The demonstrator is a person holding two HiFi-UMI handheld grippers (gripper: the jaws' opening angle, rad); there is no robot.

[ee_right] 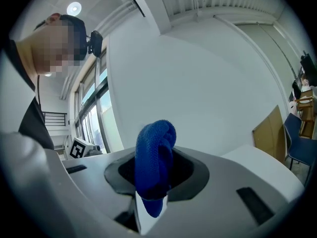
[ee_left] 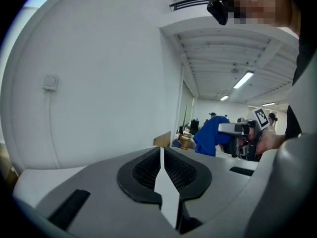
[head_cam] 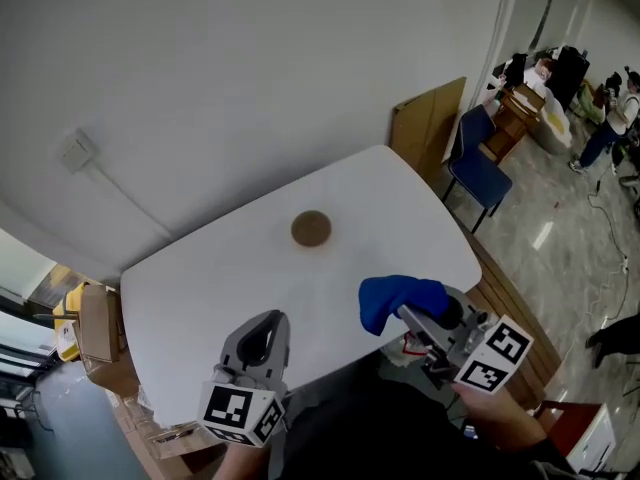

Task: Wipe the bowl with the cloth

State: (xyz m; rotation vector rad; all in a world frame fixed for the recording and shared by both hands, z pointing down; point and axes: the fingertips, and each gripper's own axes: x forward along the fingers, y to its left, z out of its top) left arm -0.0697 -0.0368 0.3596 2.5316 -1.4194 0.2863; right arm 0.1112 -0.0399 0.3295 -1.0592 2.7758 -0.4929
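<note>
A small brown bowl (head_cam: 311,229) sits alone near the middle of the white table (head_cam: 220,278). My right gripper (head_cam: 402,313) is shut on a bunched blue cloth (head_cam: 398,299) and holds it above the table's near right edge. In the right gripper view the blue cloth (ee_right: 154,157) stands up between the jaws. My left gripper (head_cam: 262,330) is shut with nothing in it, raised over the near edge, left of the cloth. In the left gripper view its jaws (ee_left: 162,168) meet, and the cloth (ee_left: 210,135) shows to the right.
A blue chair (head_cam: 478,166) and a brown board (head_cam: 428,120) stand past the table's far right corner. Cardboard boxes (head_cam: 95,323) lie on the floor at the left. A white wall (head_cam: 250,78) runs behind the table. People sit at desks far right.
</note>
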